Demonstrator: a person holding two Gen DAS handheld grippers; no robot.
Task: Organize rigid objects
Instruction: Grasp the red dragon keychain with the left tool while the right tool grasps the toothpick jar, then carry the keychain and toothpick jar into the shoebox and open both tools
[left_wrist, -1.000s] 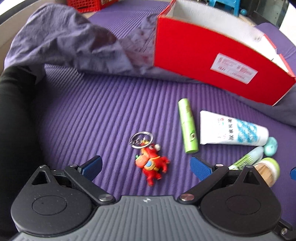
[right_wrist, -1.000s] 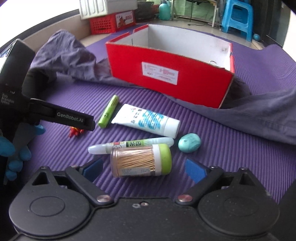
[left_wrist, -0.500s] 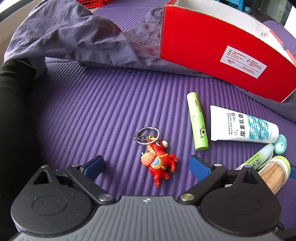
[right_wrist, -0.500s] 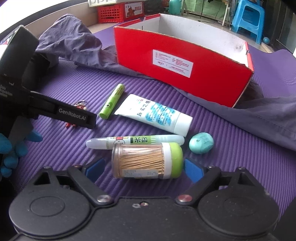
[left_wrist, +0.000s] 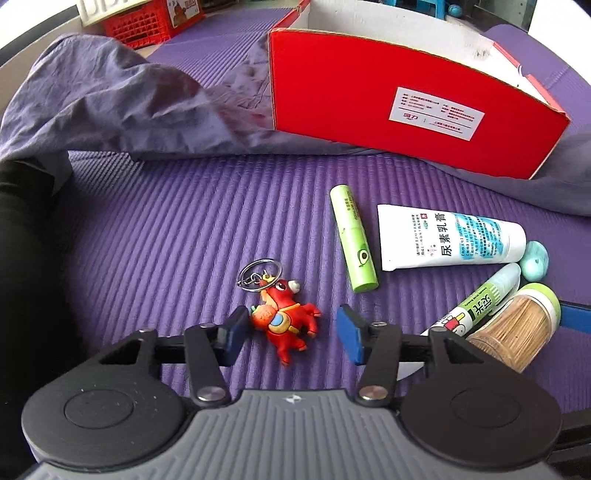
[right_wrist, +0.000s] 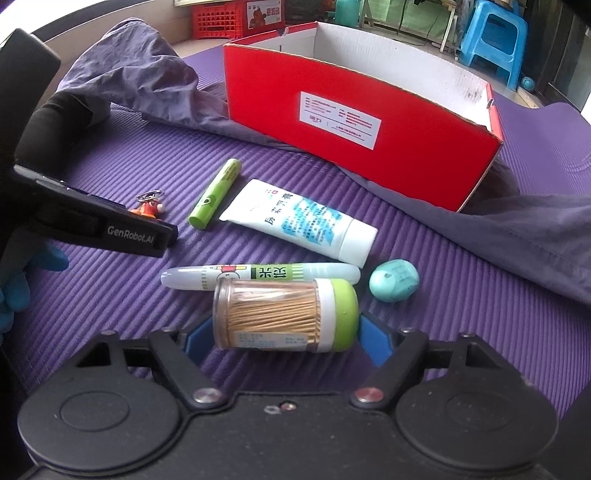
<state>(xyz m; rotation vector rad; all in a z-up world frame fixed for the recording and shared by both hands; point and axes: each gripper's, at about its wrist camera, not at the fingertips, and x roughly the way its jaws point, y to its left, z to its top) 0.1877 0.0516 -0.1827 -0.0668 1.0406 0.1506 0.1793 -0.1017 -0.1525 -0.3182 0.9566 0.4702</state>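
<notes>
A red horse keychain (left_wrist: 286, 319) lies on the purple mat between the fingers of my left gripper (left_wrist: 291, 330); the jaws are partly closed, the left pad touches it and the right pad stands apart. It also shows in the right wrist view (right_wrist: 148, 207). A toothpick jar with a green lid (right_wrist: 284, 314) lies on its side between the fingers of my right gripper (right_wrist: 284, 338), which sit at both its ends. A green tube (left_wrist: 354, 238), a white cream tube (left_wrist: 448, 240), a glue pen (right_wrist: 258, 275) and a teal egg (right_wrist: 394, 280) lie nearby.
An open red cardboard box (left_wrist: 406, 99), white inside, stands behind the objects. Grey-purple cloth (left_wrist: 110, 99) is bunched at its left and under its right side (right_wrist: 535, 236). A red crate (left_wrist: 144, 22) and a blue stool (right_wrist: 495, 40) stand beyond the mat.
My left gripper's jaws have narrowed around the horse keychain. My right gripper has moved forward so the toothpick jar sits between its fingers, and its jaws have narrowed.
</notes>
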